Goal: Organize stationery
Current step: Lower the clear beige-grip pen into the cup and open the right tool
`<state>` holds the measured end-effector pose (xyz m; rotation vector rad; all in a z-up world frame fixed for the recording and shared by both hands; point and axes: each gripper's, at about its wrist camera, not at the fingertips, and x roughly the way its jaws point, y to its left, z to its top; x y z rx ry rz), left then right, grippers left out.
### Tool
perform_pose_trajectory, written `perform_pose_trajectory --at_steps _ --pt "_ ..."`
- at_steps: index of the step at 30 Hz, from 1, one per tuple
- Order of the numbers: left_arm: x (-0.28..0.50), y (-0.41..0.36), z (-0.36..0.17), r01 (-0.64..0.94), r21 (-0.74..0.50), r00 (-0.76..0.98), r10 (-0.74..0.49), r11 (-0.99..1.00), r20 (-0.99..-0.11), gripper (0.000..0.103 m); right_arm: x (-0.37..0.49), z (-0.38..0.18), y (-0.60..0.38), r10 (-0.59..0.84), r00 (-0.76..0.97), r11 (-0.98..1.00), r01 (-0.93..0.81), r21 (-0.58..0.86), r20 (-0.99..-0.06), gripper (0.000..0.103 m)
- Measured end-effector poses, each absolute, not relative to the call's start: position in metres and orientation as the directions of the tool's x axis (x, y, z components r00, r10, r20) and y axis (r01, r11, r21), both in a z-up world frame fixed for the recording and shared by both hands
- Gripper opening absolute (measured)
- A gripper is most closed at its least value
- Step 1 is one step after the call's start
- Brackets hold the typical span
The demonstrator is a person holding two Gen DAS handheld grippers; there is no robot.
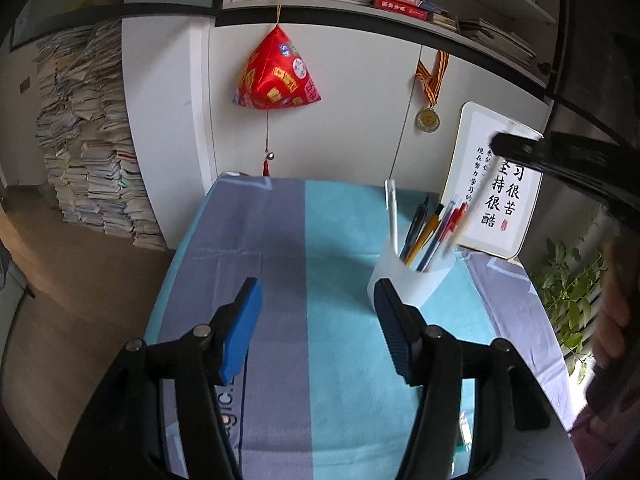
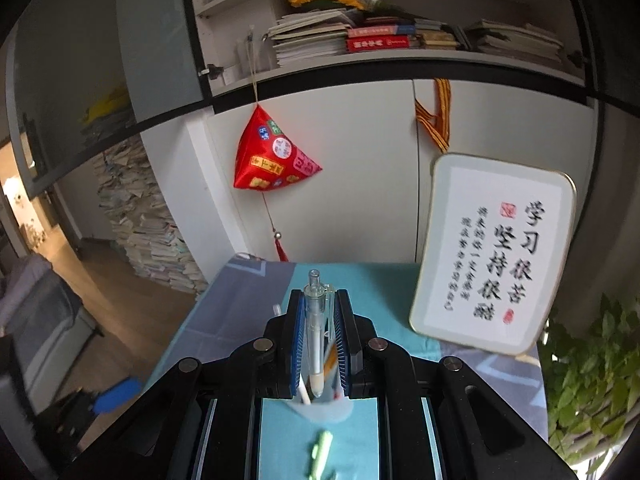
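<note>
Holding a clear gel pen over the pen cup, right gripper clenched | left gripper released, empty | several pens cupped; green pen remained on tablecloth.

A study corner in someone's home. The desk wears a blue and teal cloth and stands against white cabinets, with a shelf of books overhead. Workbooks are piled in a tall stack on the wooden floor. A medal, a red pyramid charm and a calligraphy plaque about studying decorate the wall, beside a leafy plant.
</note>
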<state>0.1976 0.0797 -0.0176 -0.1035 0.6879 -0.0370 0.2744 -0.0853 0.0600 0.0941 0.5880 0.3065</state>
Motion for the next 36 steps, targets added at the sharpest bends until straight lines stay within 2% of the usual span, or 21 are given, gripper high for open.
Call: perform_pose_trajectory --at_steps 4,27,36 --pt "0.193 0.084 -0.023 0.002 -0.113 0.764 -0.074 0.994 -0.641 0.056 0.284 0.045 -0.073 0.288 0.791 0.957 -0.250 0.144 -0.540 0.016" --pt "0.187 0.072 -0.054 0.044 -0.113 0.703 -0.111 0.993 -0.703 0.056 0.288 -0.013 -0.076 0.306 0.670 0.952 -0.235 0.198 -0.676 0.016" --pt "0.181 0.053 -0.066 0.094 -0.103 0.668 -0.139 0.990 -0.731 0.056 0.263 -0.014 -0.091 0.324 0.638 0.945 -0.252 0.208 -0.699 0.016"
